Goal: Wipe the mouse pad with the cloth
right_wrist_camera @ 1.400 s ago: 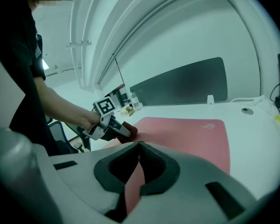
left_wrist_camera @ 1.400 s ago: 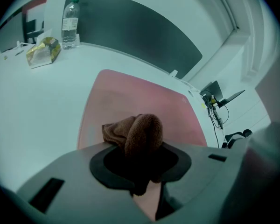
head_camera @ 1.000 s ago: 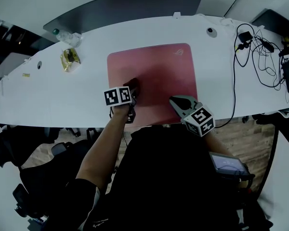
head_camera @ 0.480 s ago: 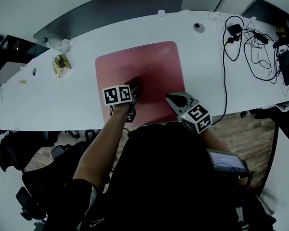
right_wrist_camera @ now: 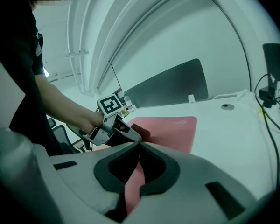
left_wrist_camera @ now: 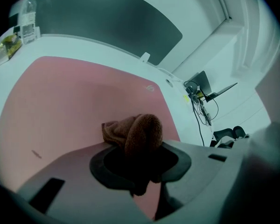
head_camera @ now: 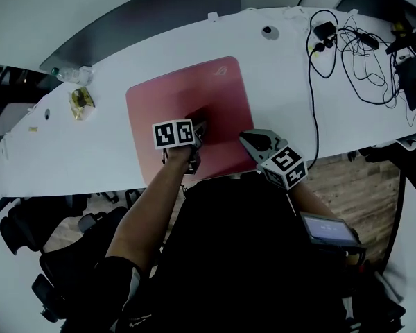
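Note:
A pink mouse pad (head_camera: 173, 96) lies flat on the white table (head_camera: 90, 144). My left gripper (head_camera: 194, 132) is shut on a brown cloth (head_camera: 197, 118), which bunches out past the jaws and rests on the pad's near middle. In the left gripper view the cloth (left_wrist_camera: 139, 130) fills the jaw gap of the left gripper (left_wrist_camera: 140, 146) above the pad (left_wrist_camera: 60, 97). My right gripper (head_camera: 252, 141) hovers by the pad's near right corner. The right gripper view shows that gripper (right_wrist_camera: 139, 144) shut with nothing held, and the left gripper (right_wrist_camera: 115, 125) with the cloth (right_wrist_camera: 143, 134) on the pad (right_wrist_camera: 170, 129).
A tangle of black cables (head_camera: 347, 47) and a dark device (head_camera: 412, 82) lie on the table's right end. A snack packet (head_camera: 80, 104) and a bottle (head_camera: 69, 73) sit at the far left. A dark partition panel (head_camera: 139, 16) runs behind the table. Office chairs (head_camera: 35, 220) stand lower left.
My left gripper has slid the cloth rightwards across the pad, from its left part to about the middle. The right gripper stays by the pad's near right corner. The head view has shifted.

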